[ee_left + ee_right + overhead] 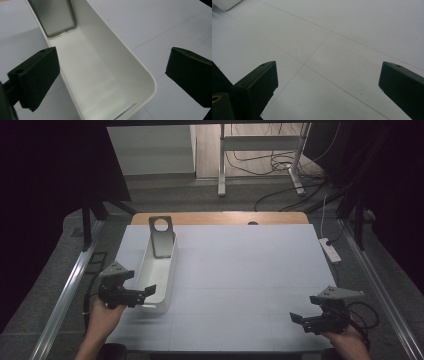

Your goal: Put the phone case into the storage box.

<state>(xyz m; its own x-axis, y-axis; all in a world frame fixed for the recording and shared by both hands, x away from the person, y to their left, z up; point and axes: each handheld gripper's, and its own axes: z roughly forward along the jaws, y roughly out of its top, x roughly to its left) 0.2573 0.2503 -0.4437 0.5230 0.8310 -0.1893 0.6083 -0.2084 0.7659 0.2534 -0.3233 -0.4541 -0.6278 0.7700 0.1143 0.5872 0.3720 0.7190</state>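
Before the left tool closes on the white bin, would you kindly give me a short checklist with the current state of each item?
1. Left tool open: ok, its jaws stand wide apart in the left gripper view.
2. White bin near end between the jaws: ok, the jaws stand either side of it, neither touching.
3. Metal plate settled in the bin: ok, it leans at the far end with its holed top above the rim.
4. Near end of the bin free of contents: ok, the floor there is bare.
5. Right tool out of the way: ok, open over bare table at the near right.
6. Bin's weight or slipperiness: cannot tell.
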